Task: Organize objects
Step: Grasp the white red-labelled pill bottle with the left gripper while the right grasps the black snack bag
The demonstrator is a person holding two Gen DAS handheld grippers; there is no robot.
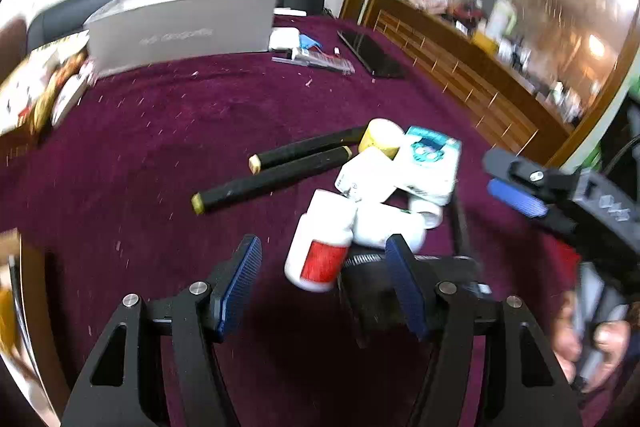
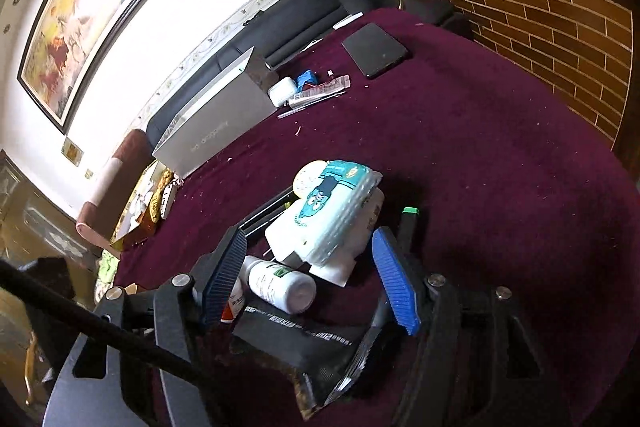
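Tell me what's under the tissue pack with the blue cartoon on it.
The tissue pack lies on a white box, with white bottles below the pile. Whatever lies directly beneath it on the purple cloth is covered.

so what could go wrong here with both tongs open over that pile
1. The tissue pack lies on top of the white bottles and boxes; pulling out anything beneath could tip the heap.
2. The red-labelled bottle lies on its side just ahead of the left tongs; a nudge could roll it across the purple cloth.
3. The right tongs hover close by, so the two could collide over the same cluster.
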